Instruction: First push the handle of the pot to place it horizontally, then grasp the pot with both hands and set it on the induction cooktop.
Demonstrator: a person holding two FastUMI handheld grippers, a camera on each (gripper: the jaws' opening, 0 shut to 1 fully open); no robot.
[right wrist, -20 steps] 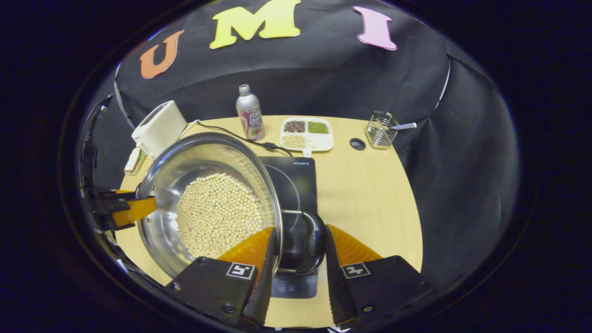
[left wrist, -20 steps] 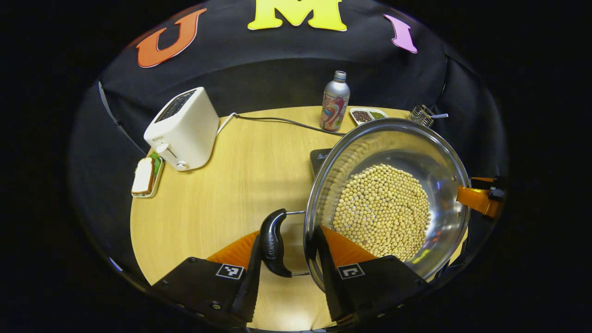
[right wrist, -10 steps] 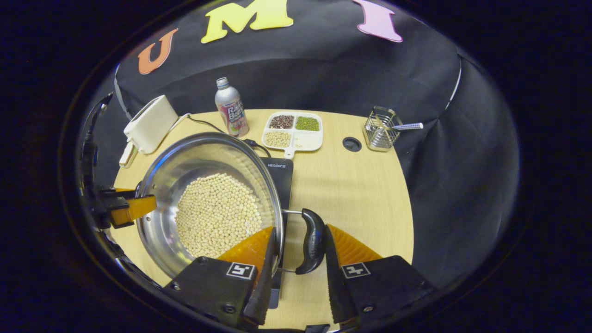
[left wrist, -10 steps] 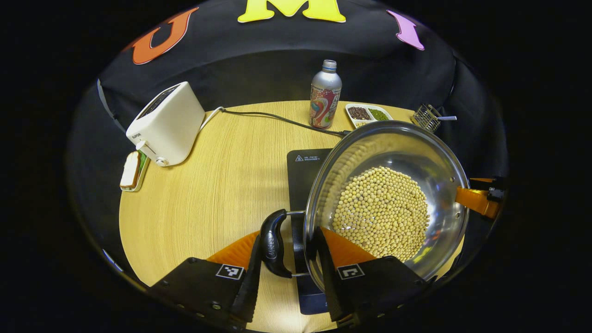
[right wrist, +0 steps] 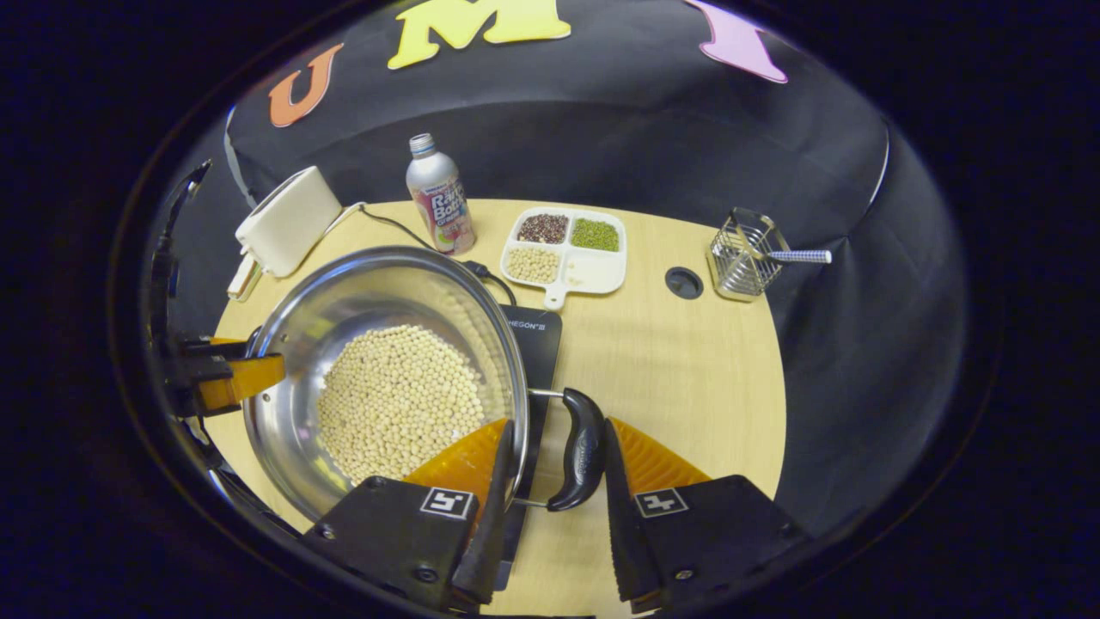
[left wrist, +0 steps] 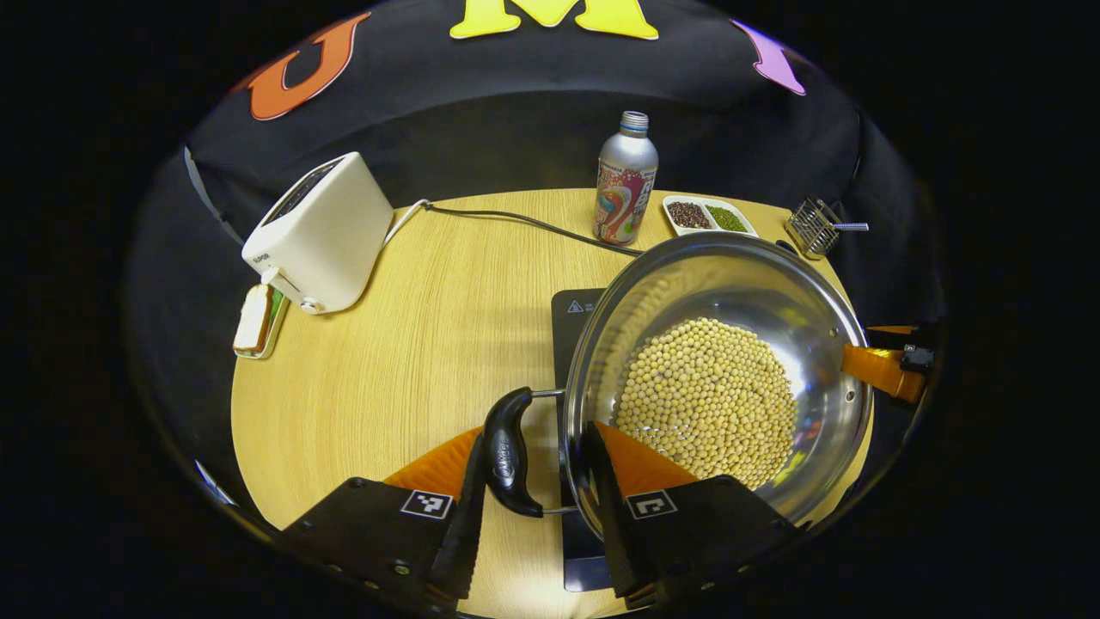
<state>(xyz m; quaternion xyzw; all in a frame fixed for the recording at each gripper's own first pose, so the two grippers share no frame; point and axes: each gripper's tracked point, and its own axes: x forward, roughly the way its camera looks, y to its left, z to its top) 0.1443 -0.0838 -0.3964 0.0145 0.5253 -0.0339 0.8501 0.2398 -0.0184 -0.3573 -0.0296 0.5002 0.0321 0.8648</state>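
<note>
A steel pot (left wrist: 825,318) (right wrist: 292,335) filled with pale beans hangs above the black induction cooktop (left wrist: 574,311) (right wrist: 537,340), which it mostly covers. My left gripper (left wrist: 534,434) is shut on the pot's black left handle (left wrist: 505,460), one finger outside the handle and the other inside the pot wall. In the same way my right gripper (right wrist: 559,423) is shut on the right handle (right wrist: 581,447). Each gripper also appears at the pot's far side in the other view, the right gripper (left wrist: 885,371) and the left gripper (right wrist: 230,383).
On the round wooden table (left wrist: 412,344) stand a white toaster (left wrist: 318,234) with its cable, bread on a small plate (left wrist: 256,318), a metal bottle (left wrist: 625,179), a divided tray of beans (right wrist: 567,251) and a wire basket (right wrist: 743,258). A cable hole (right wrist: 683,282) lies near the basket.
Both grippers have carried the pot to the right, so the cooktop now lies mostly under it. Both grips on the handles are unchanged.
</note>
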